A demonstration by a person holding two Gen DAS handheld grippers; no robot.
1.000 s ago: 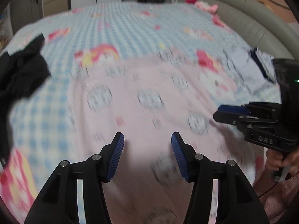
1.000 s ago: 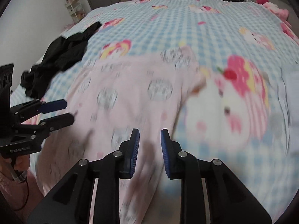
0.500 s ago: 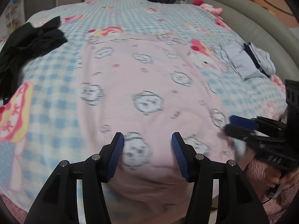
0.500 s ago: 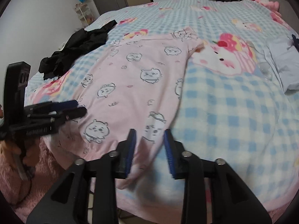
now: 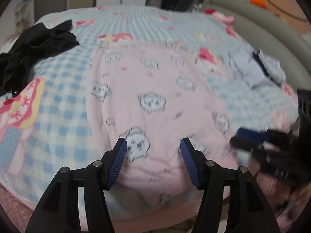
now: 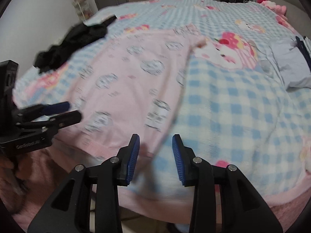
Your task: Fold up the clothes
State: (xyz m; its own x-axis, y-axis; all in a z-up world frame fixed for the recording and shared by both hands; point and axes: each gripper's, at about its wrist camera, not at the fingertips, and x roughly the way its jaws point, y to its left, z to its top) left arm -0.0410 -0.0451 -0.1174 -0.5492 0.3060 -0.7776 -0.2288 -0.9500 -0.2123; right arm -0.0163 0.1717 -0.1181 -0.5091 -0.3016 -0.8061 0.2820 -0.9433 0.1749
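With both the left gripper (image 5: 153,151) and right gripper (image 6: 155,149) hovering wide apart and holding nothing, the pink garment (image 5: 151,89) is lying spread just ahead, its near hem overhanging and risking sliding off.

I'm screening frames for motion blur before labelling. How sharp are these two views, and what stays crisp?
Left wrist view: pink garment prints are smeared, right gripper blurred; left gripper fingers crisp. Right wrist view: garment and black clothes smeared, right gripper's own fingers sharp. Both show fisheye bending and dark corners.
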